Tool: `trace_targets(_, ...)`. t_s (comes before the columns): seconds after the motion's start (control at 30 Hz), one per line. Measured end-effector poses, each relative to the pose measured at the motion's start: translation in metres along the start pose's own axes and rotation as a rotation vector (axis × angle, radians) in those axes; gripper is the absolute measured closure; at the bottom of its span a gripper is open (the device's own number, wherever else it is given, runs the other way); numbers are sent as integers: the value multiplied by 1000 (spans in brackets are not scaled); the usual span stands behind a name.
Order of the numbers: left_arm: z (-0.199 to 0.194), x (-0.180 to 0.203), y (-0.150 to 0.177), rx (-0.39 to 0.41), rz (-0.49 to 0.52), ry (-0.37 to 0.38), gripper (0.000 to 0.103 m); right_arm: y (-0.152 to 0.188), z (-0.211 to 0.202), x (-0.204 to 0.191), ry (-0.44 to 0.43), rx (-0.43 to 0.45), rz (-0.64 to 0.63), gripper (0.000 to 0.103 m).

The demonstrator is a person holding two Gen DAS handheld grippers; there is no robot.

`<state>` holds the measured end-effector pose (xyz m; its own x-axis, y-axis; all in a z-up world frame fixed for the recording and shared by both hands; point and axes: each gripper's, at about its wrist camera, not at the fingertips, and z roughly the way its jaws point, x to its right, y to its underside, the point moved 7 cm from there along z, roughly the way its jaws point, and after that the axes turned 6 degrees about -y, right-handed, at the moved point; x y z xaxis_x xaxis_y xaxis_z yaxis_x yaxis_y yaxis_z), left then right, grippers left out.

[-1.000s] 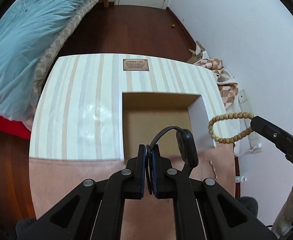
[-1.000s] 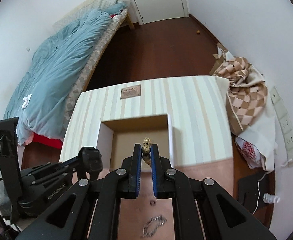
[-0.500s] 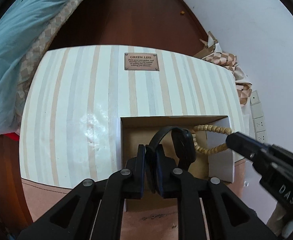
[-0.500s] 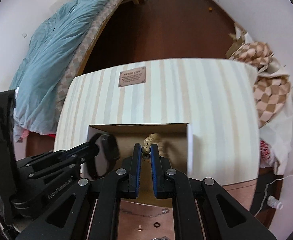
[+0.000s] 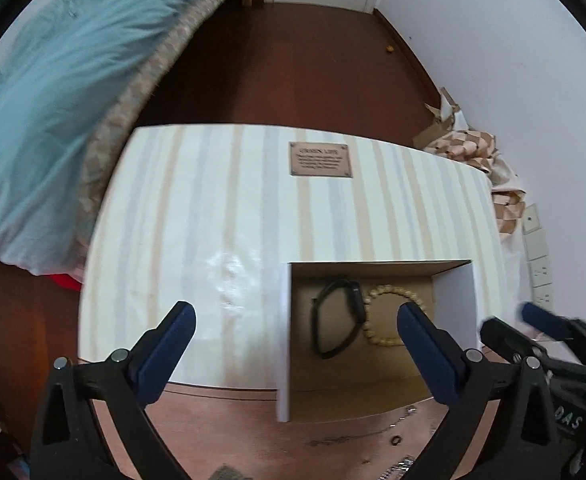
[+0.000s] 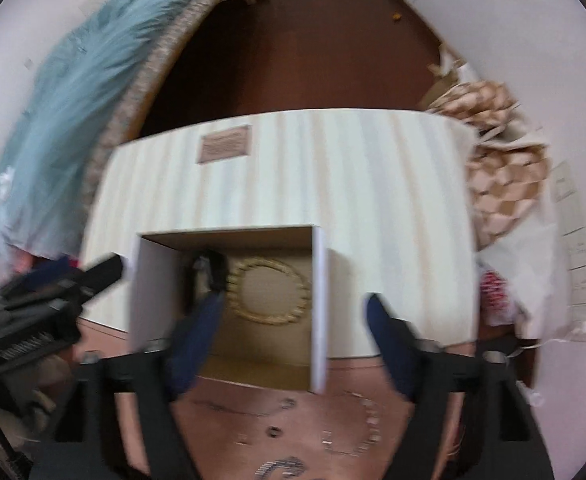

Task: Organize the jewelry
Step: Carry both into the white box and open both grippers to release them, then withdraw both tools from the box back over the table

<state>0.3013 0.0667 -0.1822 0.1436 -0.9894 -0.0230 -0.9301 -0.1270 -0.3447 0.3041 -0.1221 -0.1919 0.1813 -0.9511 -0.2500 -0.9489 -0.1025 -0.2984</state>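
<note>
**Both pieces lie in the box compartment, both grippers empty**

With both sets of jaws having just sprung wide, my left gripper (image 5: pixel 293 324) and my right gripper (image 6: pixel 293 312) hang above the striped box (image 5: pixel 221 208) with nothing between their blue pads. The black watch band (image 5: pixel 339 318) lies on the brown floor of the box's open compartment (image 5: pixel 373 380), at its left side. The wooden bead bracelet (image 5: pixel 389 316) lies flat just beside it on the right, touching or nearly touching the band; I cannot tell which. In the right wrist view, which is blurred, the bracelet forms an open ring against the compartment's back half. A brown label plate (image 5: pixel 320 159) sits on the box lid. In front of the box, on the pinkish table surface (image 6: pixel 229 420), lie a small dark ring (image 6: pixel 274 431) and thin chains (image 6: pixel 367 420), outside the compartment.
</note>
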Motion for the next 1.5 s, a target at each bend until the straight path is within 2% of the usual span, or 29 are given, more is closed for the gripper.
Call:
trace_targets(0.07,-3,-2,8,36,12,-28,0,7,-2,2,71,14,-28,8)
trace_targets(0.13,-5,-3,15,50,16,-42,0,16,-3,3,138,30,-55,6)
trace_targets(0.27,-5,-5,31,73,26,-78,0,31,-3,7,196,54,-65,6)
trace_targets(0.37,-7,-6,40,90,35,-108,0,38,-4,8,198,61,-53,6)
trace_targets(0.57,-22,-8,52,108,15,-109,0,48,-21,2,202,100,-53,5)
trace_targets(0.97,-94,-14,79,224,-16,-117,0,72,-106,-20,212,258,-94,5)
trace_targets(1.2,-129,-14,99,279,-2,-130,0,91,-142,-27,209,312,-98,5)
trace_targets(1.5,-160,-9,118,321,-8,-102,0,110,-173,-33,168,363,-70,5)
